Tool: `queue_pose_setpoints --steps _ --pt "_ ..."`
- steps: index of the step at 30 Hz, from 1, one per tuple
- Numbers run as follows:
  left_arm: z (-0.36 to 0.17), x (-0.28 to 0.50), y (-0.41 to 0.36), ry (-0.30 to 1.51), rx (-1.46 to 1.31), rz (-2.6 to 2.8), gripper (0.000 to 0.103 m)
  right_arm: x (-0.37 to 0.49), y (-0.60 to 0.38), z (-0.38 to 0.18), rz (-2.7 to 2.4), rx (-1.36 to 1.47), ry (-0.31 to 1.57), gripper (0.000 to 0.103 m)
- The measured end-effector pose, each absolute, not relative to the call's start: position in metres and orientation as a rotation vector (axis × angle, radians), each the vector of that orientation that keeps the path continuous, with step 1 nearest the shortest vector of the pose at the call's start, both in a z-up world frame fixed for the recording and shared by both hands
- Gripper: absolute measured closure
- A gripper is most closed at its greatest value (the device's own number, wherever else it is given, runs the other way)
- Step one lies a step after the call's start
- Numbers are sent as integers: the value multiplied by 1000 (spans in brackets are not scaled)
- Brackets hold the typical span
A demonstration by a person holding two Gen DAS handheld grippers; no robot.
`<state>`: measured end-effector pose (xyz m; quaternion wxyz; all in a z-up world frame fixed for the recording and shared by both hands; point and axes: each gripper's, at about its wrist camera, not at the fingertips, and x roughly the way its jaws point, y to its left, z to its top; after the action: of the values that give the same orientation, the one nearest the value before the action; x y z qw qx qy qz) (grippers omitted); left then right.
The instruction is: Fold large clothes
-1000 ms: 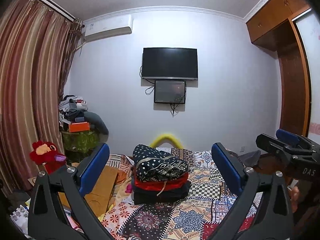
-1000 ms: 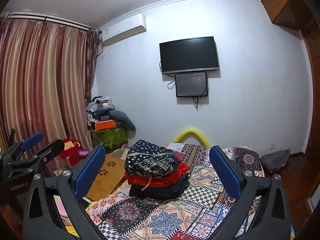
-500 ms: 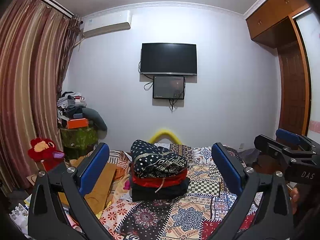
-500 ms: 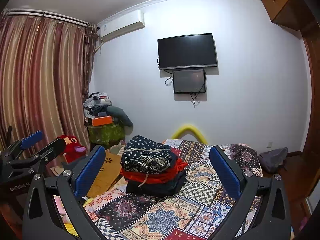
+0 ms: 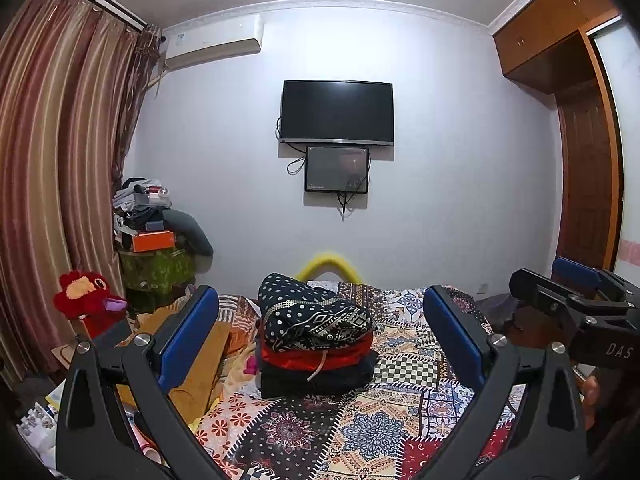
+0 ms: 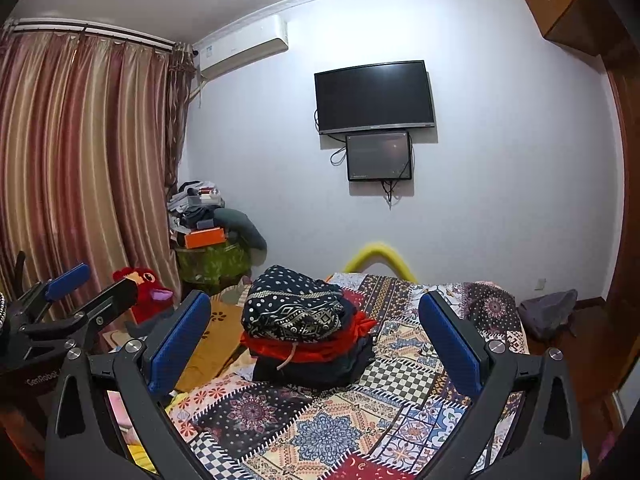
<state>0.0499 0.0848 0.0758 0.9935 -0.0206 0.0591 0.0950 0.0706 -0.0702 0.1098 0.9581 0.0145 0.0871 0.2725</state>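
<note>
The left hand-held gripper (image 5: 318,336) has two black, angular plastic arms with triangular cut-outs, each ending in a long flat finger faced with a textured blue pad (image 5: 188,336). Round silver screws sit at the joints where the fingers meet the arms. The right hand-held gripper (image 6: 316,338) is built the same way: black frame, blue pads (image 6: 450,344), silver screw heads. Seen from the side in the other camera, each body carries white lettering (on the right one "DAS" is readable, on the left one "GenRobot" is partly cut off), and the blue pads show as thin strips along the finger edges
</note>
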Motion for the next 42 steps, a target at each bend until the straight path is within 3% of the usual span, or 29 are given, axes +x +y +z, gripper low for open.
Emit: queue_pose_setpoints --steps 42 --pt "72 57 81 155 -75 126 0 74 -75 109 521 32 186 0"
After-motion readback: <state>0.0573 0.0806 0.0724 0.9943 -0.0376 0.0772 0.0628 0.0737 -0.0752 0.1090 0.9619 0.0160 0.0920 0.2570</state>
